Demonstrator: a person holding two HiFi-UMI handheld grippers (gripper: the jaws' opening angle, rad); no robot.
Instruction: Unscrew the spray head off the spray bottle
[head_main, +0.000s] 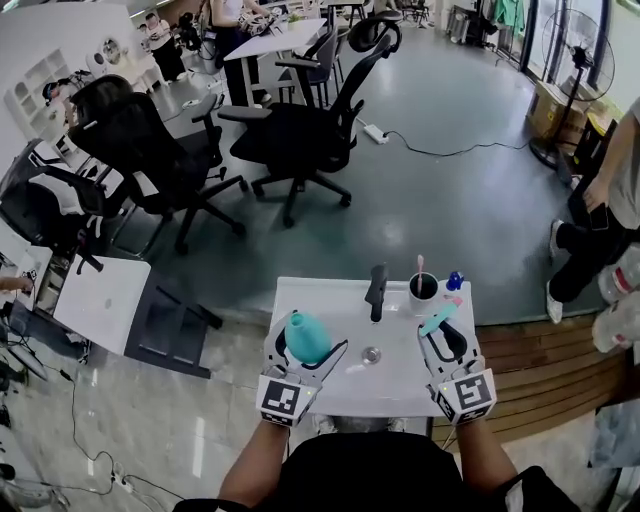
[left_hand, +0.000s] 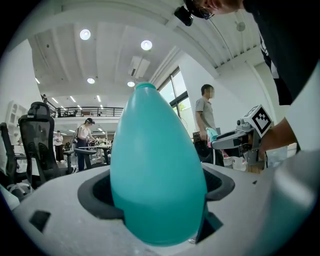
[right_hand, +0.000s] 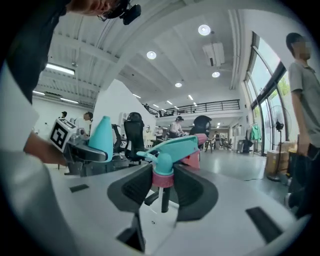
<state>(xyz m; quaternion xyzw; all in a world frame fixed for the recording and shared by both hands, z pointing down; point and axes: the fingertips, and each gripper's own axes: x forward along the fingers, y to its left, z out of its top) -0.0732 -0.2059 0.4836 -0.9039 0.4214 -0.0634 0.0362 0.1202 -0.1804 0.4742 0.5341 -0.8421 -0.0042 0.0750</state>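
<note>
The head (right_hand: 172, 150) is off, so the unscrewing looks done. The left gripper (head_main: 306, 347) is clamped on the bottle (left_hand: 157, 170), which stands upright with its neck bare at the top. The right gripper (head_main: 446, 338) is clamped on the head's pink collar, well apart from the bottle, over the table (head_main: 330, 300). What likely remains is setting both parts down there, with the open bottle kept upright and the head laid clear of it
</note>
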